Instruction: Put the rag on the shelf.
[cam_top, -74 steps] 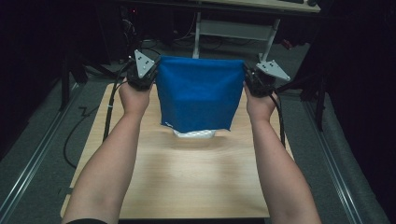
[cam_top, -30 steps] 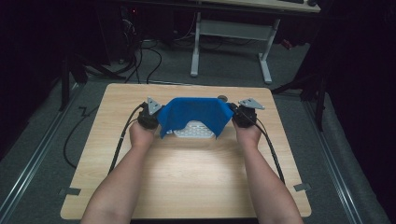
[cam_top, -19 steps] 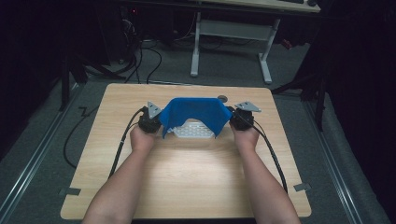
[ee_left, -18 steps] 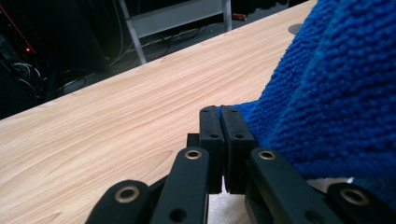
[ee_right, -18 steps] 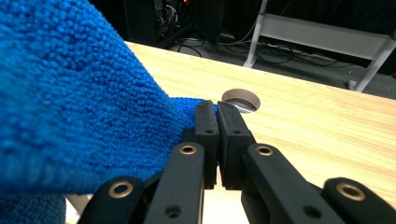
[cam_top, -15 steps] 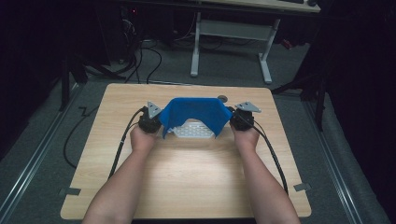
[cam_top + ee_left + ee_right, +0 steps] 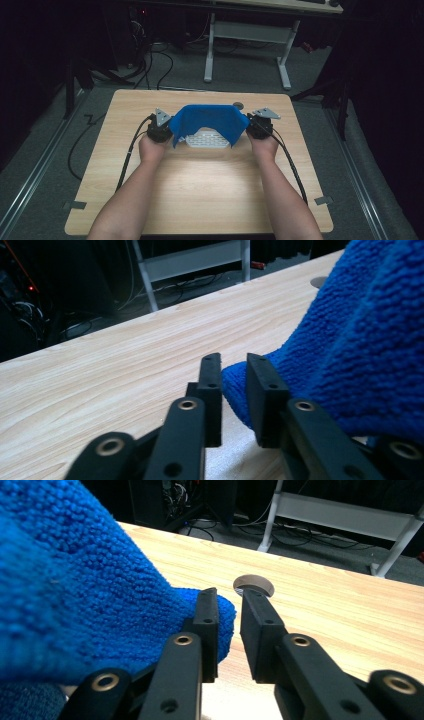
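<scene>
Claws [image 7: 165, 127] [image 7: 255, 125] ajar at blue cloth [image 7: 207, 120] corners

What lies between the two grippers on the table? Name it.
A blue cloth spans from the left gripper to the right gripper, draped over a white perforated thing, in the high view.

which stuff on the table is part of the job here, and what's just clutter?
In the job:
- blue cloth
- white perforated tray under it
- left gripper, right gripper, jaws just opening off the cloth corners

Lying about:
- round grommet in the table
</scene>
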`<control>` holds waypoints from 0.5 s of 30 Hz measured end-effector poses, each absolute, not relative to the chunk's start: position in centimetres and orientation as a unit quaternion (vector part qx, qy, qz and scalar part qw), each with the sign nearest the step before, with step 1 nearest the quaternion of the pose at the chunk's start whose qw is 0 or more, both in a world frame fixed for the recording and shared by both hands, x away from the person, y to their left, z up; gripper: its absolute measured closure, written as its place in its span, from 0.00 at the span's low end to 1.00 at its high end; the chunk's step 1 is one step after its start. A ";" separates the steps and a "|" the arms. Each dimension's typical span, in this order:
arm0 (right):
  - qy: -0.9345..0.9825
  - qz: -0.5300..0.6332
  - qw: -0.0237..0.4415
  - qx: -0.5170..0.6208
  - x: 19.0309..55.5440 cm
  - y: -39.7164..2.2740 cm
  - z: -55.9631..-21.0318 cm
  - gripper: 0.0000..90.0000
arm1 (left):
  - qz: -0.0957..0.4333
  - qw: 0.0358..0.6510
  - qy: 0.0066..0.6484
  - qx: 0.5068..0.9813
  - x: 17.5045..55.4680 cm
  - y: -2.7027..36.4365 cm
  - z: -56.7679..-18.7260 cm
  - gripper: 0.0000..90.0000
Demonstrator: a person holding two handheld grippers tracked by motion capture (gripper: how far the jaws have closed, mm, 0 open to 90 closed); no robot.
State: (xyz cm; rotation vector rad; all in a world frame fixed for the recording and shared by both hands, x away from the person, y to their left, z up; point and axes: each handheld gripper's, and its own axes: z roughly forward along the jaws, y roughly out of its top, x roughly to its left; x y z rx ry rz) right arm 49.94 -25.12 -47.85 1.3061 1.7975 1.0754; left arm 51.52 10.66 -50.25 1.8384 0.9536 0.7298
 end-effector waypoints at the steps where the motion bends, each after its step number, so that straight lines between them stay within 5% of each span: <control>1: 0.687 0.411 0.330 0.499 49.9 -25.1 -47.8 0.85 | 0.296 0.455 0.387 0.745 51.5 10.7 -50.3 0.80; 15: 0.673 0.425 0.348 0.496 49.1 -26.2 -45.3 0.73 | 0.319 0.473 0.401 0.717 50.7 12.5 -47.4 0.69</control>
